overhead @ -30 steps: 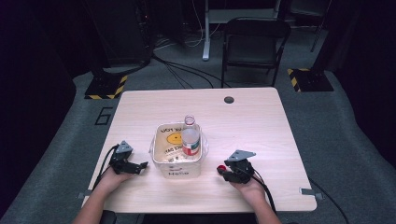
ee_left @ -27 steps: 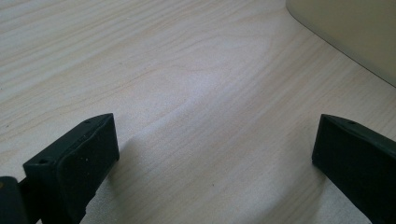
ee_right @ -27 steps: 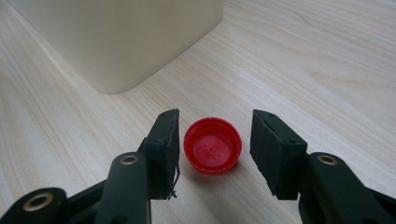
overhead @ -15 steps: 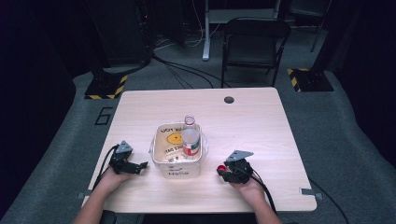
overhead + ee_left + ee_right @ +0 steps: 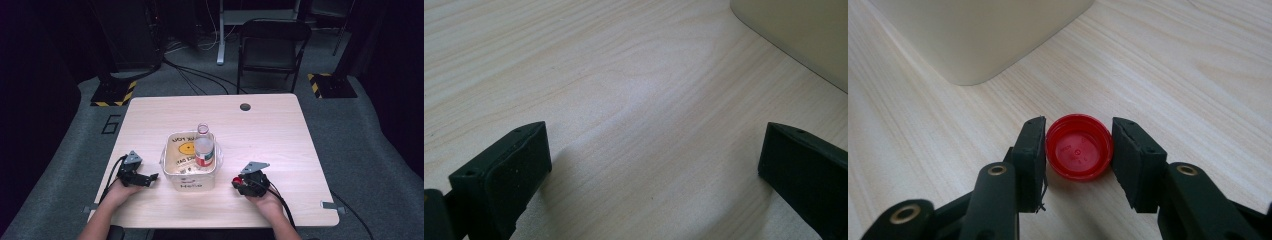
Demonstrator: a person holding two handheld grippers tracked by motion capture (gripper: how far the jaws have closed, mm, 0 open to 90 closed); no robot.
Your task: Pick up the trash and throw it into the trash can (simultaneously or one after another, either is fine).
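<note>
High view: your left gripper (image 5: 150, 177) rests on the table (image 5: 280, 135) just left of the white tub (image 5: 190, 181), which holds a clear bottle (image 5: 203, 148) with no cap on. Your right gripper (image 5: 236, 183) sits right of the tub, a red cap (image 5: 235, 180) at its tip.

Left gripper view: your jaws stand wide apart over bare wood, nothing between them, the tub's wall (image 5: 804, 35) at upper right.

Right gripper view: the red cap (image 5: 1079, 146) lies open side up between your jaws, both touching its rim, close in front of the tub (image 5: 983, 35).
</note>
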